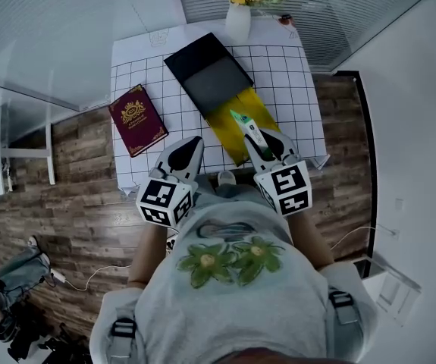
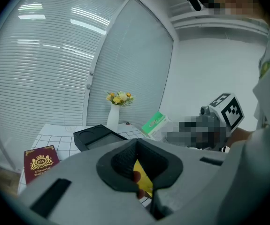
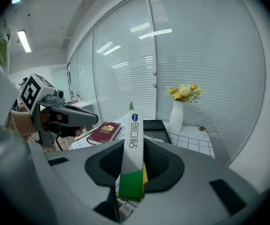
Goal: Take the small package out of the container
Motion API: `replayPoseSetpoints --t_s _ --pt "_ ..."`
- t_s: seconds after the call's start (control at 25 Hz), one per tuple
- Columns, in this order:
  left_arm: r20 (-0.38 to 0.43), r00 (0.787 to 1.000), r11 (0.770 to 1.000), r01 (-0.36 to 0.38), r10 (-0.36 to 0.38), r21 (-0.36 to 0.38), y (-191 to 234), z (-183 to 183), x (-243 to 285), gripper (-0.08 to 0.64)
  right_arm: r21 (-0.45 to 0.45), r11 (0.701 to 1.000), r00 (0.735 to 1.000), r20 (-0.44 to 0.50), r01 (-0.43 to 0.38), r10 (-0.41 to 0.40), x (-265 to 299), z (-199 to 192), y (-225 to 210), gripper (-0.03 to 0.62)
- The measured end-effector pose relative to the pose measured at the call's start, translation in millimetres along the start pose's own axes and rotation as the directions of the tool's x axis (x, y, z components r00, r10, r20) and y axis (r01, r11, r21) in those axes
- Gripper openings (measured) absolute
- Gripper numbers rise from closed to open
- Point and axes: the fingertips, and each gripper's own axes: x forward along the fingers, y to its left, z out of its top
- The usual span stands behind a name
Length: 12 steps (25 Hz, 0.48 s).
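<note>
head view: high above the person (image 1: 233, 279), steeply down on the whole counter (image 1: 278, 74) | left gripper view: close behind left claw (image 2: 142, 170), low, facing blinds (image 2: 55, 55) | right gripper view: likewise behind right claw (image 3: 132, 168) | all share: vase (image 1: 238, 21), red book (image 1: 137, 119), black container (image 1: 208, 73)

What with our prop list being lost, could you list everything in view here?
table: one, white cloth with black grid, on a wood floor
box: one, black, open, mid-table
strip: one, yellow, running from the box toward the person
book: one, dark red with gold crest, left part of the table
vase: one, white, holding yellow flowers, far edge
package: one, white and green, raised above the strip
left gripper: one, grey, left of the strip, holding nothing
right gripper: one, grey, clamped on the package
shirt: one, grey with green flower print, the person's
</note>
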Motion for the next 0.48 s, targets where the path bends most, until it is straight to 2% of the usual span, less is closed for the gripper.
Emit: replayPoseSetpoints --t_s 0.48 --pt "-0.001 1.0 1.0 -0.002 0.001 -0.012 -2.3 -6.6 -3.9 0.006 -0.016 1.0 1.0 0.001 -0.012 0.012 -2.1 2.8 7.2 0.089"
